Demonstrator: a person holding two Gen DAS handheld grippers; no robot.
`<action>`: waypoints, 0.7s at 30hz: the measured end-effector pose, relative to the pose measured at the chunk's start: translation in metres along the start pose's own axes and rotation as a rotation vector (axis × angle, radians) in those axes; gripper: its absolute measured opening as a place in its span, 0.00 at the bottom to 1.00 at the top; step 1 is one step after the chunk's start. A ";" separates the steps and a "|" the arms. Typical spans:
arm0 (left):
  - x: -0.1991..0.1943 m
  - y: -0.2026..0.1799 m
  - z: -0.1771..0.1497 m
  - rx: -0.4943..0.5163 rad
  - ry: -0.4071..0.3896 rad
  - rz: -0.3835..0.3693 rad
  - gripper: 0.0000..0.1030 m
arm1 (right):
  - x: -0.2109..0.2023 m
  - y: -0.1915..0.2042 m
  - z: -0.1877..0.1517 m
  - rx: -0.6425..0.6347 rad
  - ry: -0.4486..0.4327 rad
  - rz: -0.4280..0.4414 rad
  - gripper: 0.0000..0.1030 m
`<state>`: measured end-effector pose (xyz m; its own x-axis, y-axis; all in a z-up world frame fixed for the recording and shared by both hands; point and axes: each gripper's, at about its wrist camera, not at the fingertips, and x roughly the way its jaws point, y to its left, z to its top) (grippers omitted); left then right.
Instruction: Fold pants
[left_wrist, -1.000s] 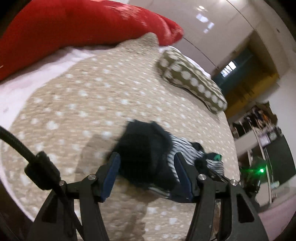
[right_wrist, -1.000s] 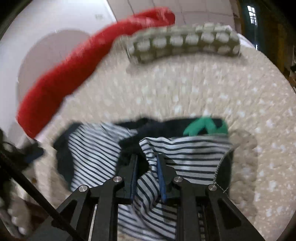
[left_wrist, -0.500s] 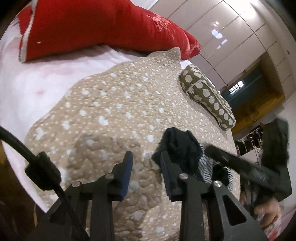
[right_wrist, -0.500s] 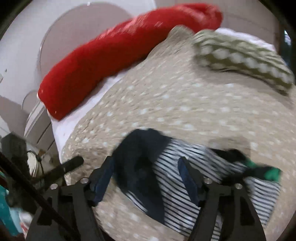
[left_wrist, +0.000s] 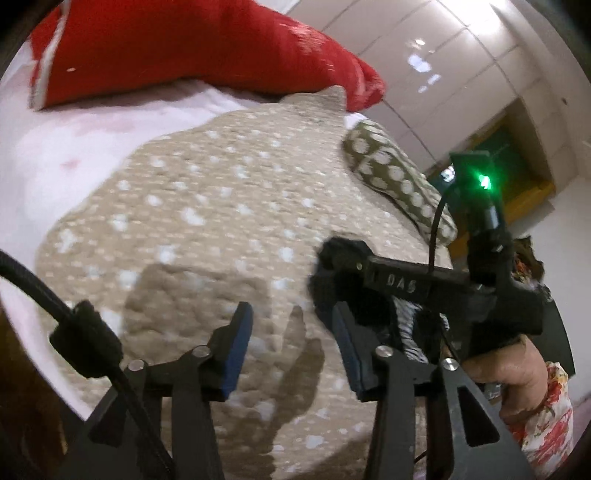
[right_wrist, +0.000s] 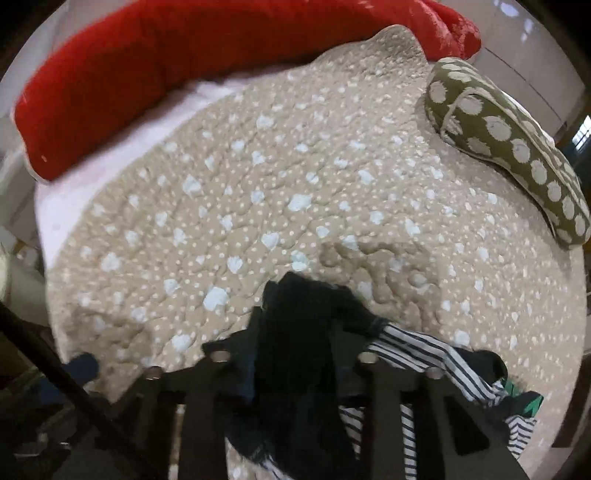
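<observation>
The pants (right_wrist: 295, 339) are a crumpled heap of dark navy and navy-white striped cloth with a green patch, lying on the beige dotted bedspread (right_wrist: 258, 192). In the right wrist view the dark cloth drapes over my right gripper (right_wrist: 291, 354) and hides its fingertips. In the left wrist view my left gripper (left_wrist: 291, 343) is open and empty over bare bedspread, just left of the pants (left_wrist: 413, 325). My right gripper's body (left_wrist: 406, 284) crosses above the heap there.
A red pillow (right_wrist: 184, 55) lies along the far edge on a white sheet (left_wrist: 74, 155). An olive polka-dot cushion (right_wrist: 509, 147) lies at the far right. The bed edge drops off at the left and near side. A person's hand and floral sleeve (left_wrist: 546, 406) show at right.
My right gripper has moved down into the pants, and dark cloth now covers its fingers. My left gripper has opened wider and stays left of the heap.
</observation>
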<state>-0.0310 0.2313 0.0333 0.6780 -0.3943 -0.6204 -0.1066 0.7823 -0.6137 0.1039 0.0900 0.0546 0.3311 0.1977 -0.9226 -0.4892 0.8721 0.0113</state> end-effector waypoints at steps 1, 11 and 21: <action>0.002 -0.006 -0.002 0.017 -0.001 -0.018 0.51 | -0.006 -0.005 -0.002 0.016 -0.009 0.020 0.25; 0.049 -0.052 -0.012 0.112 0.077 -0.029 0.58 | -0.033 -0.019 -0.008 0.106 -0.059 0.131 0.23; 0.051 -0.105 -0.008 0.160 0.112 -0.085 0.10 | -0.078 -0.058 -0.031 0.211 -0.183 0.201 0.21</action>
<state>0.0087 0.1250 0.0619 0.5936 -0.5064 -0.6255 0.0708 0.8070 -0.5863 0.0814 0.0102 0.1138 0.3933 0.4355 -0.8097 -0.3878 0.8771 0.2834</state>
